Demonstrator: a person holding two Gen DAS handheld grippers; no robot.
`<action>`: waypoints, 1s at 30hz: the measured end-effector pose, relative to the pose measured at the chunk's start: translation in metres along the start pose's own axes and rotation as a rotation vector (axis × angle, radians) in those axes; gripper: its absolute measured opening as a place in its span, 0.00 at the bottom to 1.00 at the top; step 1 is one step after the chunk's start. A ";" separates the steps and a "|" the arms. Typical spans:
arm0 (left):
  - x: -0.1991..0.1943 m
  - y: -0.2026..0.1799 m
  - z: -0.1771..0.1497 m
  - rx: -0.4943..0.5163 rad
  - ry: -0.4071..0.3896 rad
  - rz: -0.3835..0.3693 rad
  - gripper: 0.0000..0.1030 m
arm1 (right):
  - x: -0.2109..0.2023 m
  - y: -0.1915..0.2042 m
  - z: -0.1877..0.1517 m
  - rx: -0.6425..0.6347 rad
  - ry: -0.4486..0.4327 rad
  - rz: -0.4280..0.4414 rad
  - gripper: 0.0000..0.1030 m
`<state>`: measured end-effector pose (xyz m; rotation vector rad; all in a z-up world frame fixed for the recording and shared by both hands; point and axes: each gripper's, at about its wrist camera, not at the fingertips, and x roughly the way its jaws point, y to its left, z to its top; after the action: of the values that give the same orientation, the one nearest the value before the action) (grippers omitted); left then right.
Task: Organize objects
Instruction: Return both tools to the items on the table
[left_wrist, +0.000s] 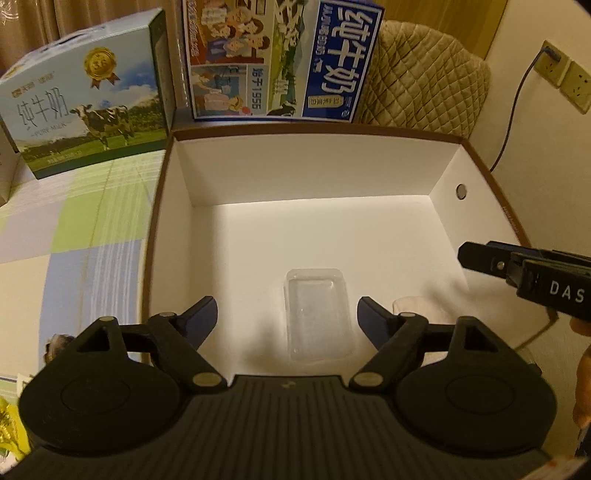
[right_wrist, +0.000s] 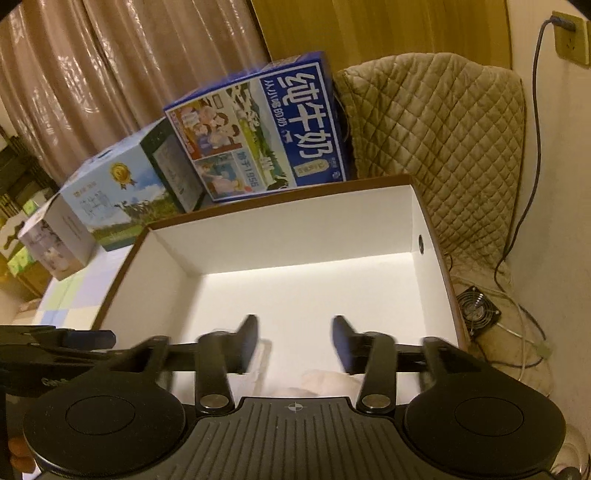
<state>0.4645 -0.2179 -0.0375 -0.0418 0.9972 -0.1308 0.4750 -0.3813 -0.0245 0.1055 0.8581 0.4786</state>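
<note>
Ahead of left gripper (left_wrist: 286, 314), jaws wide, empty | clear plastic tray (left_wrist: 318, 314) on floor of white box (left_wrist: 184, 229) between its fingers | right gripper (right_wrist: 295, 341) spread, empty, marked "DAS", over pale cloth (right_wrist: 325, 380) | beyond box: milk cartons reading "纯牛奶", "PURE MILK" (left_wrist: 85, 107), "1956" (left_wrist: 280, 59)

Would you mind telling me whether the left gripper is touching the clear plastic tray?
Apart. The left wrist view shows the left gripper open, with white box floor visible between each finger and the clear plastic tray.
</note>
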 end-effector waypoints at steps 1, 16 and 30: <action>-0.005 0.002 -0.001 -0.003 -0.007 -0.005 0.81 | -0.004 0.001 -0.001 -0.003 -0.001 0.000 0.48; -0.086 0.048 -0.054 -0.074 -0.063 0.010 0.85 | -0.058 0.038 -0.046 0.048 0.023 0.054 0.67; -0.129 0.122 -0.135 -0.169 -0.034 0.076 0.85 | -0.072 0.097 -0.100 0.068 0.076 0.109 0.79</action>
<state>0.2926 -0.0764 -0.0147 -0.1600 0.9728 0.0237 0.3250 -0.3373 -0.0124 0.1980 0.9466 0.5584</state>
